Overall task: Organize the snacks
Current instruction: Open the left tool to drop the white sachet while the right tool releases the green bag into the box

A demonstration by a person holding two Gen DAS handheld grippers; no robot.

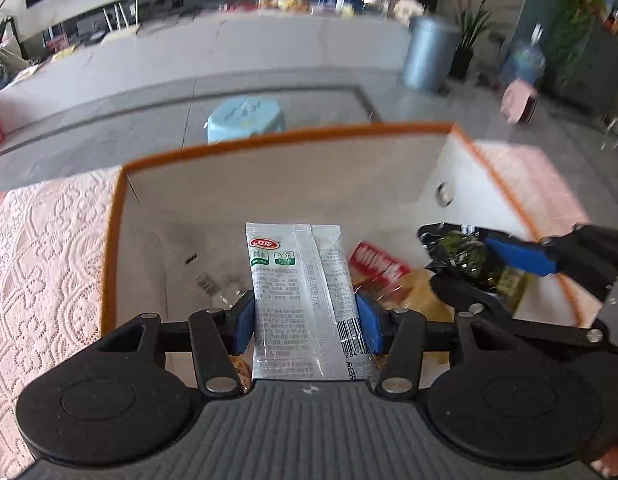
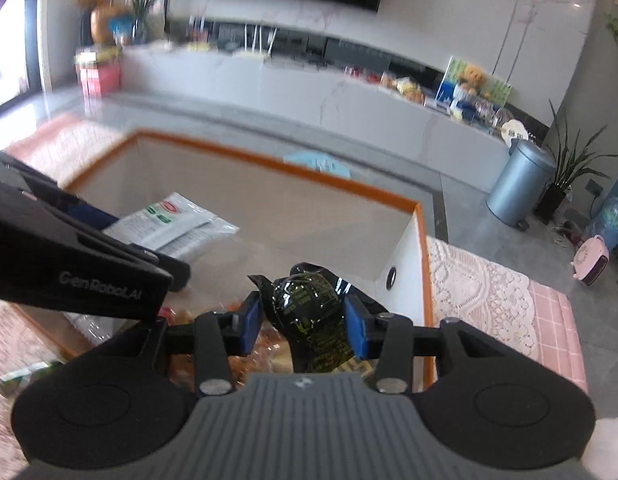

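Snacks both hang over the orange-rimmed box (image 1: 117,216): left gripper (image 1: 305,316) pinches a light, crinkly silver packet (image 1: 297,300) across its flat middle, right gripper (image 2: 303,320) clamps a slippery, roundish dark pouch (image 2: 309,312) at its bulge.

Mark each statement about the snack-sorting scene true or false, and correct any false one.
1. The left hand-held gripper grips a silvery-white printed snack packet. True.
2. The right hand-held gripper is empty. False: it grips a black glossy wrapped snack.
3. The white orange-rimmed storage box holds no snacks. False: a red snack packet lies inside.
4. A pink lace tablecloth lies under the box. True.
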